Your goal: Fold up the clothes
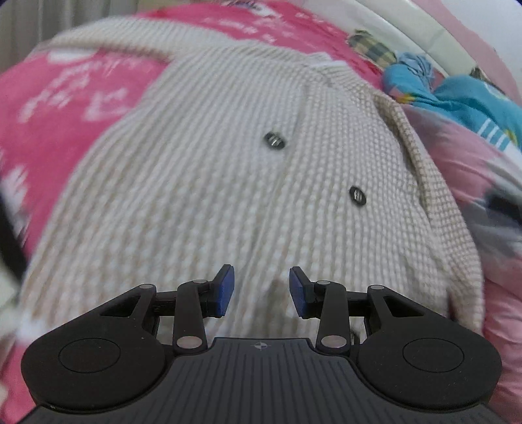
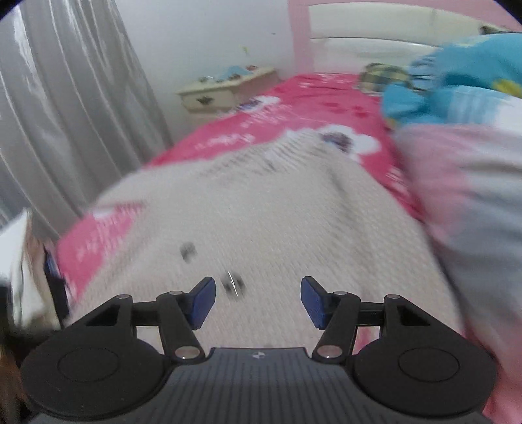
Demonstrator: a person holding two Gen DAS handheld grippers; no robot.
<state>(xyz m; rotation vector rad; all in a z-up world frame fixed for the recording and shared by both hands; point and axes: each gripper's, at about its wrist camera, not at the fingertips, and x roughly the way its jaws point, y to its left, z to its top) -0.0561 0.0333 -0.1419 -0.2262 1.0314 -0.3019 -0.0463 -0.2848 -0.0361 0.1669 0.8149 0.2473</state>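
Observation:
A cream knitted cardigan (image 1: 202,182) with dark buttons (image 1: 274,141) lies spread on a pink patterned bed sheet (image 1: 65,107). My left gripper (image 1: 262,290) is open and empty, hovering close above the cardigan's lower part. In the right wrist view the same cardigan (image 2: 277,212) fills the middle, blurred by motion. My right gripper (image 2: 257,301) is open and empty just above it, with a dark button (image 2: 233,284) between the fingers' line of sight.
Blue clothes (image 1: 463,94) and a plaid item (image 1: 372,45) lie at the bed's head by the white headboard (image 2: 359,29). A pale pink and grey quilt (image 2: 473,202) bulges on the right. Grey curtains (image 2: 65,98) and a cream nightstand (image 2: 222,88) stand left.

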